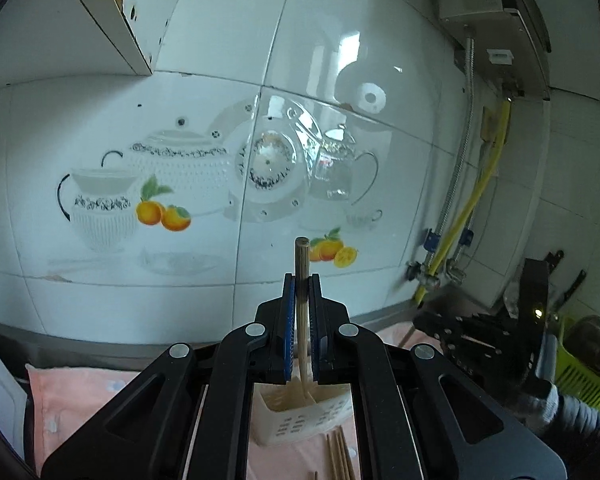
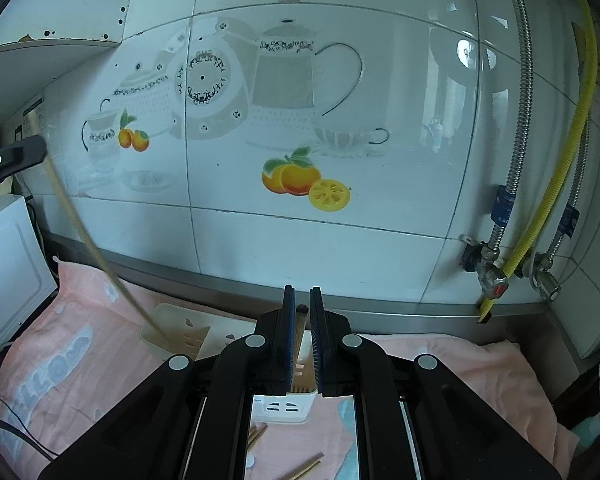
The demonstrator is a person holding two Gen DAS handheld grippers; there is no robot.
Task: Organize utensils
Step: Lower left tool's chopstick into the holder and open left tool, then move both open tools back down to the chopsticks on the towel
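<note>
My left gripper (image 1: 302, 280) is shut on the long handle of a wooden spatula (image 1: 302, 264). The handle runs down between the pads, and its slotted head (image 2: 188, 340) sits in the left part of the white utensil holder (image 1: 300, 420). The right wrist view shows that gripper (image 2: 16, 156) at the far left, raised high. My right gripper (image 2: 302, 292) is shut on a dark-tipped chopstick (image 2: 301, 316), whose lower end stands in the holder (image 2: 282, 406) among other chopsticks. Loose chopsticks (image 2: 306, 470) lie on the pink cloth (image 2: 80, 320) in front.
A white appliance (image 2: 8, 264) stands at the left edge of the counter. Metal pipes, valves and a yellow hose (image 2: 556, 184) run down the tiled wall at right. A green basket (image 1: 580, 376) and a person's sleeve (image 1: 572, 412) are at far right. A dark cable (image 2: 4, 428) crosses the cloth.
</note>
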